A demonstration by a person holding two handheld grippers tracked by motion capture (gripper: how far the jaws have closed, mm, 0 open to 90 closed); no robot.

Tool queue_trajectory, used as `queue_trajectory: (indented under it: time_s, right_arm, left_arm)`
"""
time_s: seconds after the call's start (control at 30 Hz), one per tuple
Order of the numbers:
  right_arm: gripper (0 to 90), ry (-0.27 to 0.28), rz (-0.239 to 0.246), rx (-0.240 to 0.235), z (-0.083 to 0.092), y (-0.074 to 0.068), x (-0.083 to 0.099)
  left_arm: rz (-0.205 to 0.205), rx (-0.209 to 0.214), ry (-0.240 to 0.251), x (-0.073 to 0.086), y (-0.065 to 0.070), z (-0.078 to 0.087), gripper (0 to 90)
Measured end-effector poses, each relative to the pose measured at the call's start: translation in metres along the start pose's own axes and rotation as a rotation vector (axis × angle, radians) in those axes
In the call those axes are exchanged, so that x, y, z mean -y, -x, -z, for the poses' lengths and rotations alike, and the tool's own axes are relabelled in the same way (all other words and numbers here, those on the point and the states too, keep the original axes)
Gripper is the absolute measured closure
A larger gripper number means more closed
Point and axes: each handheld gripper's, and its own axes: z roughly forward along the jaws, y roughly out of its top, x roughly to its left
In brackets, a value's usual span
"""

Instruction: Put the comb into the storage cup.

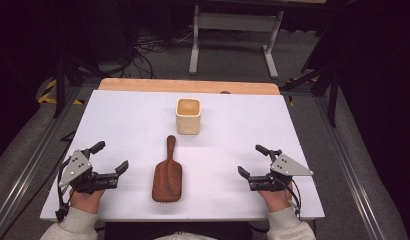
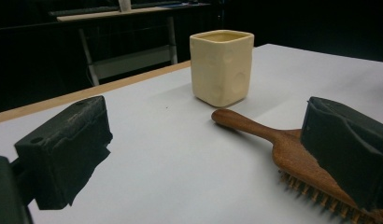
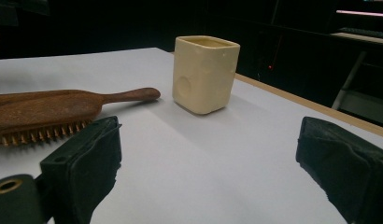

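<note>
A brown wooden hairbrush (image 1: pixel 167 175) lies bristles down at the table's near centre, its handle pointing away toward a cream square cup (image 1: pixel 188 115). The cup stands upright and looks empty. My left gripper (image 1: pixel 112 156) rests open at the near left, a short way left of the brush. Open as well, my right gripper (image 1: pixel 253 160) sits at the near right, nothing between its jaws. In the left gripper view the brush (image 2: pixel 292 149) runs behind the right jaw, with the cup (image 2: pixel 222 66) farther off. The right gripper view has the brush (image 3: pixel 49 111) at the left and the cup (image 3: pixel 204 73) ahead.
The white table top (image 1: pixel 243 130) has a bare wooden strip (image 1: pixel 188 86) along its far edge. Beyond it stand a grey metal frame (image 1: pixel 233 35) and cables on the dark floor. Dark stands flank both sides of the table.
</note>
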Motion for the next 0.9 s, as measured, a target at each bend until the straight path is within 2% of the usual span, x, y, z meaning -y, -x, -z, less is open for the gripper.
queue_trajectory:
  time_s: [0.63,0.9]
  right_arm:
    - [7.4,0.005,-0.010,-0.012,-0.0015,-0.0016,-0.0029]
    - [7.4,-0.001,-0.003,-0.046,-0.0054,-0.0048,-0.0095]
  left_arm:
    - [0.002,0.019,-0.024,-0.0031,-0.0016,0.0006,2.8]
    - [0.003,0.017,-0.026,-0.0033,-0.0019,0.0006,2.8]
